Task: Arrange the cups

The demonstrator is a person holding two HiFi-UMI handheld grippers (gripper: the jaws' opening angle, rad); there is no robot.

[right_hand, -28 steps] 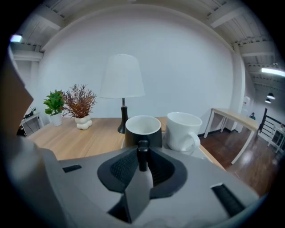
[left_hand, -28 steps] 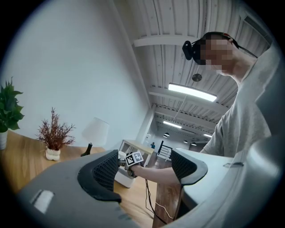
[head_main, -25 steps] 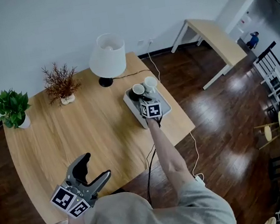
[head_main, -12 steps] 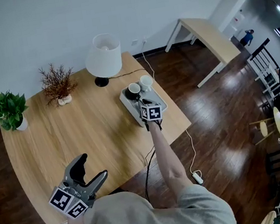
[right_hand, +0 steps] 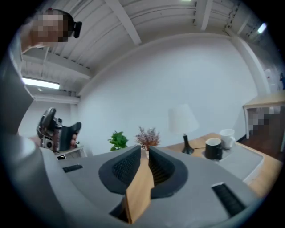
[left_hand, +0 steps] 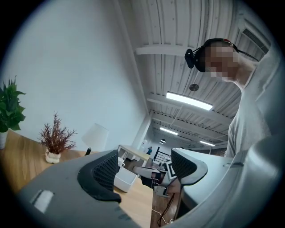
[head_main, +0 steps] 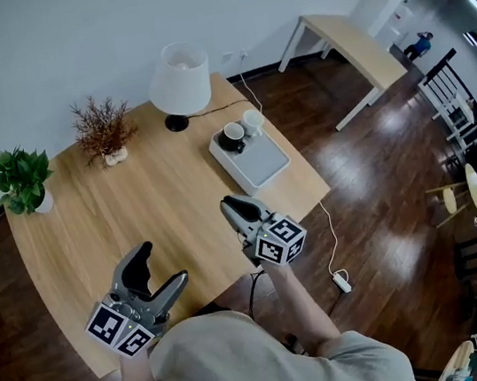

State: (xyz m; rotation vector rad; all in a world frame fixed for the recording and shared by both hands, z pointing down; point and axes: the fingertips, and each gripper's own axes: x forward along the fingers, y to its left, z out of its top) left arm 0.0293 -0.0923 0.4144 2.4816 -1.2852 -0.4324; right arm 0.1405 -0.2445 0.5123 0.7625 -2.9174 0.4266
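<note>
A black cup [head_main: 233, 134] and a white cup [head_main: 253, 121] stand side by side at the far end of a grey tray [head_main: 261, 165] on the wooden table. The right gripper view shows the black cup [right_hand: 213, 148] and the white cup [right_hand: 227, 137] at the right. My right gripper [head_main: 231, 207] hangs over the table's near edge, well short of the tray. Its jaws have just closed and are shut with nothing between them [right_hand: 144, 156]. My left gripper [head_main: 164, 273] is held near my body at the lower left, open and empty [left_hand: 144, 171].
A white lamp [head_main: 179, 81], a pot of dried twigs [head_main: 103, 130] and a green plant [head_main: 23, 181] stand along the table's far side. A cable [head_main: 329, 242] runs off the table to a power strip on the dark floor. A second table [head_main: 348, 44] is at the back right.
My right gripper has drawn back from the tray toward me and risen, and its jaws have closed. Both cups stay on the tray. The left gripper has hardly moved.
</note>
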